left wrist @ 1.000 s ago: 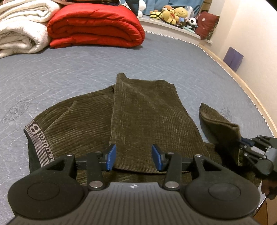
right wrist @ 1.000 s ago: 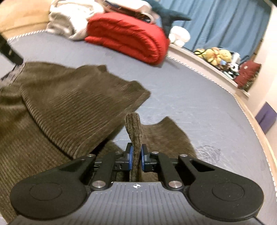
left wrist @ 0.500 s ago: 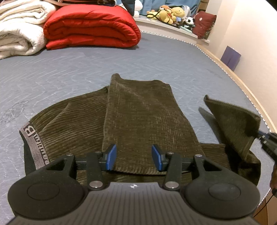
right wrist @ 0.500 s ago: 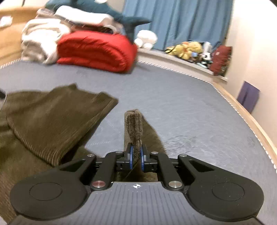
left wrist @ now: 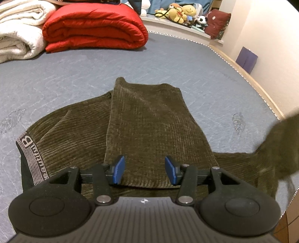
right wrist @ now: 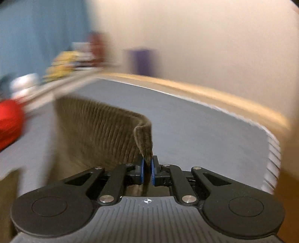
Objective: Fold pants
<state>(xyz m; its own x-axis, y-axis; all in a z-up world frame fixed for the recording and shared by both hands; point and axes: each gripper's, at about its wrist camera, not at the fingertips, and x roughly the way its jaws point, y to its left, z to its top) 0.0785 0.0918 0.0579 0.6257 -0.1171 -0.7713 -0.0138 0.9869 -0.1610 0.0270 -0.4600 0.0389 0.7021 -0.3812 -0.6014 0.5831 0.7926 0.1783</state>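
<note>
Dark olive corduroy pants (left wrist: 149,127) lie on the grey mattress (left wrist: 74,74), one leg folded over the top and the lettered waistband (left wrist: 30,158) at the left. My left gripper (left wrist: 143,169) hovers over the near edge of the folded leg; its jaws are opening and pinch nothing. The other pant leg (left wrist: 280,145) is lifted off the bed at the right edge, blurred. In the right wrist view my right gripper (right wrist: 147,170) is shut on the hem of that pant leg (right wrist: 104,134), which stretches away to the left.
A folded red quilt (left wrist: 93,26) and a white blanket (left wrist: 16,30) lie at the far end of the bed. Plush toys (left wrist: 179,13) sit on a ledge behind. A wooden bed edge (left wrist: 252,80), a purple box (left wrist: 246,59) and the wall are at the right.
My right gripper has swept fast to the right with the pant leg and rolled, now facing the wall. The leg is drawn out sideways. My left gripper stayed put, jaws slightly wider.
</note>
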